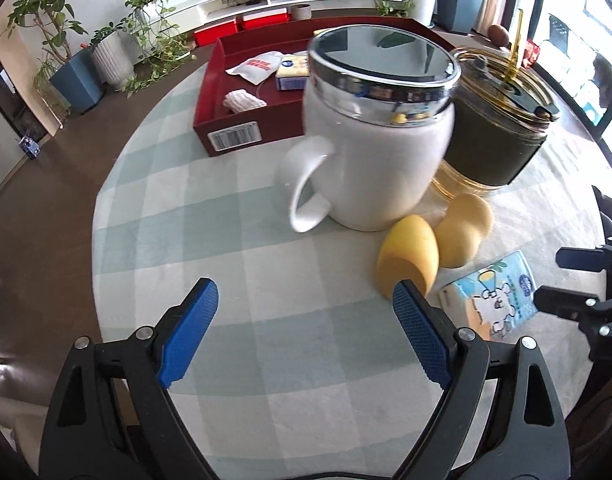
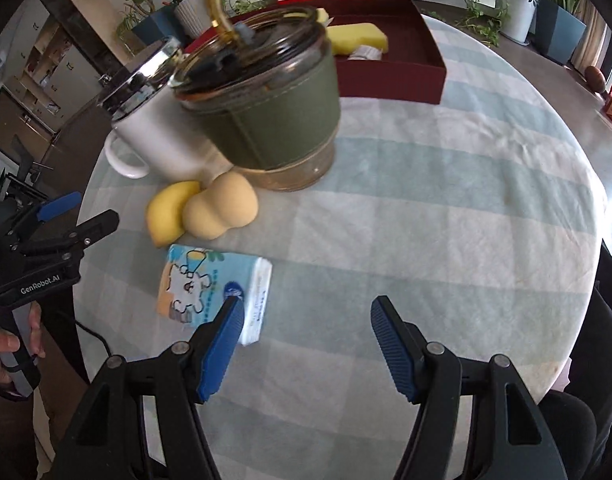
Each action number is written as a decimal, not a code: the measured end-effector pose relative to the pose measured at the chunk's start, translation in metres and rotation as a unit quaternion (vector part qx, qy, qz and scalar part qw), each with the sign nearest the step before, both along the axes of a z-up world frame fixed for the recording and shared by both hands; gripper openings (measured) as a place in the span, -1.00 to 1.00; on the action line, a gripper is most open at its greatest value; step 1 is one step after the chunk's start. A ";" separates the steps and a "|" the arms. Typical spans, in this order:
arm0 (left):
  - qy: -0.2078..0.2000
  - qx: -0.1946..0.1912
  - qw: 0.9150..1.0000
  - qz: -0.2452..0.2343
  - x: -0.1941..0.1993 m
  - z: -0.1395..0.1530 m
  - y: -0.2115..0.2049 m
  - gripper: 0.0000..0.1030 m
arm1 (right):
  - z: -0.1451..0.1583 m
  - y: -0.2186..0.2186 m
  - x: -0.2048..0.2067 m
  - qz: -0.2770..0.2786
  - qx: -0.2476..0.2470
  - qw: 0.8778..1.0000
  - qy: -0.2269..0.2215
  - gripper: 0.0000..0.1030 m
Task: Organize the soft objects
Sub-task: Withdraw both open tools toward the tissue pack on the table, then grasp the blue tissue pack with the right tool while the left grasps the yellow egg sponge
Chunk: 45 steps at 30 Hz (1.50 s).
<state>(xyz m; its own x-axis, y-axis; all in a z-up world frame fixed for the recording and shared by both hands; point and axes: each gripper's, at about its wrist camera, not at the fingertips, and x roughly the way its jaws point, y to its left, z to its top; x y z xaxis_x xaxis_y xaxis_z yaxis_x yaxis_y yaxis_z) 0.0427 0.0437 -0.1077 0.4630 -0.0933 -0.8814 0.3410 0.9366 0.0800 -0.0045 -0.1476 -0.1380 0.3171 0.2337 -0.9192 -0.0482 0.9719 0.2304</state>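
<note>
Two yellow makeup sponges, a teardrop one and a gourd-shaped one, lie side by side on the checked tablecloth, touching the white mug. A tissue pack with a cartoon print lies just in front of them. My left gripper hangs open over bare cloth, its right finger close to the teardrop sponge. My right gripper is open too, with its left finger over the tissue pack's right end and nothing between the pads. A red tray at the back holds a yellow sponge, a white cloth and packets.
A white mug with a chrome lid and a green-sleeved glass tumbler with a gold straw stand mid-table, right behind the sponges. The round table's edge curves close on the left. Potted plants and a low white shelf line the far wall.
</note>
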 end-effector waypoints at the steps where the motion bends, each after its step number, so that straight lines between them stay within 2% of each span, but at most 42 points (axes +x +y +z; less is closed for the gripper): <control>1: 0.001 -0.001 1.000 -0.004 -0.001 -0.001 -0.005 0.74 | 0.000 0.004 -0.002 0.001 0.007 1.000 0.001 0.34; 10: 0.023 -0.004 0.999 -0.027 0.003 -0.011 -0.034 0.74 | 0.000 0.033 -0.009 0.026 0.023 0.999 -0.001 0.34; 15: 0.028 -0.002 0.999 -0.025 0.004 -0.018 -0.042 0.74 | -0.003 0.048 0.001 0.035 0.021 0.999 0.000 0.34; 20: 0.038 -0.006 0.999 -0.012 0.012 -0.025 -0.040 0.74 | -0.004 0.057 0.009 0.034 0.014 0.999 0.000 0.48; 23: 0.043 -0.021 0.999 -0.007 0.014 -0.025 -0.035 0.74 | -0.007 0.062 0.013 0.036 0.002 0.999 0.001 0.50; 34: 0.042 -0.029 0.999 0.005 0.019 -0.032 -0.034 0.76 | -0.025 0.085 0.025 0.022 -0.017 1.000 0.006 0.62; 37: 0.041 -0.035 0.999 0.003 0.014 -0.033 -0.034 0.66 | -0.028 0.085 0.024 0.021 -0.018 1.000 0.004 0.61; 41: 0.042 -0.046 0.998 -0.005 0.008 -0.030 -0.035 0.24 | -0.026 0.079 0.023 0.016 -0.013 1.000 0.006 0.58; 45: 0.038 -0.046 0.998 -0.013 0.002 -0.027 -0.041 -0.01 | -0.024 0.074 0.020 0.012 -0.013 1.000 0.007 0.55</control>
<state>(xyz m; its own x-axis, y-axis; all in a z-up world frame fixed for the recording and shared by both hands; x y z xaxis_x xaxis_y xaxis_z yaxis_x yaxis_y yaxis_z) 0.0446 0.0025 -0.1344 0.3924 -0.1854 -0.9009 0.3665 0.9299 -0.0318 0.0156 -0.0732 -0.1615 0.2990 0.2170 -0.9293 -0.0686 0.9762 0.2059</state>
